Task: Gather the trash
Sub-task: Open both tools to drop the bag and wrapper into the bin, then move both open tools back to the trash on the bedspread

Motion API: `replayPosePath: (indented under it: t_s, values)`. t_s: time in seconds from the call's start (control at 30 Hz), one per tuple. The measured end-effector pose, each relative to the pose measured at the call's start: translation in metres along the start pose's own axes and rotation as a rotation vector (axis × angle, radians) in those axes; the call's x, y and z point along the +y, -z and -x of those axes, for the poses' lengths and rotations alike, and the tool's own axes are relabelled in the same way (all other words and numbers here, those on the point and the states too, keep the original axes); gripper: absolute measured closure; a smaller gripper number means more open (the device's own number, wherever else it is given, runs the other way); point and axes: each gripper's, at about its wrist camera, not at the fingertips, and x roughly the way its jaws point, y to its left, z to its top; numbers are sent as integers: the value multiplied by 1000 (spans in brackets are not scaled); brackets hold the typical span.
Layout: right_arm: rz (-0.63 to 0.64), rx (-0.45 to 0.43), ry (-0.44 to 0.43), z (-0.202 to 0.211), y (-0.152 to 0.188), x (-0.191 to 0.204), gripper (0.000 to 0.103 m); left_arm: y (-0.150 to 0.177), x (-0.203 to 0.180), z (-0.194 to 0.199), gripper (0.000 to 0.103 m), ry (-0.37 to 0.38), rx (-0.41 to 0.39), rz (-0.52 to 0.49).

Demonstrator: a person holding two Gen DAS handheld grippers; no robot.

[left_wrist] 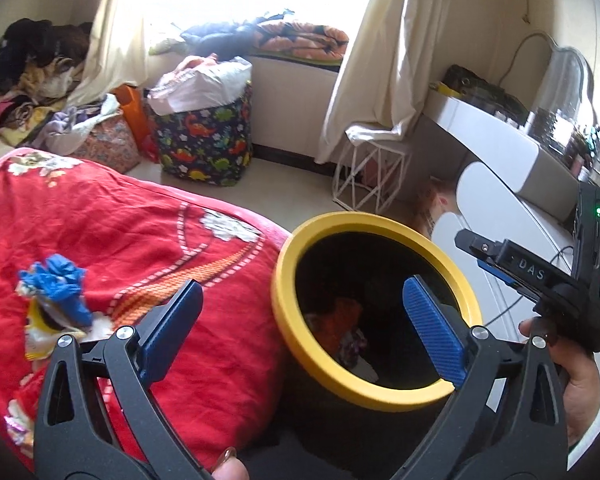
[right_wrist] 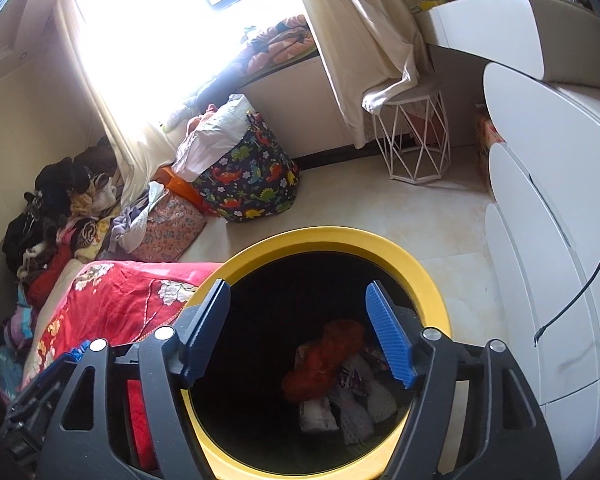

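Observation:
A black bin with a yellow rim (left_wrist: 284, 312) stands beside the bed; it also shows in the right wrist view (right_wrist: 428, 276). Inside lie an orange wad (right_wrist: 328, 356) and pale wrappers (right_wrist: 352, 404). On the red blanket (left_wrist: 148, 240) lie a crumpled blue glove (left_wrist: 62, 284) and a yellow wrapper (left_wrist: 40, 336) under it. My left gripper (left_wrist: 304, 320) is open and empty, over the bed edge and the bin's left rim. My right gripper (right_wrist: 300, 320) is open and empty above the bin mouth; it also shows at the right of the left wrist view (left_wrist: 512, 264).
A dinosaur-print laundry bag (left_wrist: 204, 140) and a white wire stool (left_wrist: 372, 176) stand on the floor by the window. White drawers (right_wrist: 548, 240) are to the right. Clothes are piled at the bed's far end (right_wrist: 60, 216).

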Motion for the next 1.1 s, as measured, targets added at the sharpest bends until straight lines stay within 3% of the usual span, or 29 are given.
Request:
replayPosePath:
  t_s: [0.57, 1.1]
  values:
    - [138, 7, -93, 5, 10, 64, 32, 1, 60, 57, 11, -130, -106, 72]
    - [305, 30, -261, 12, 28, 144, 31, 6, 113, 93, 11, -223, -149, 132]
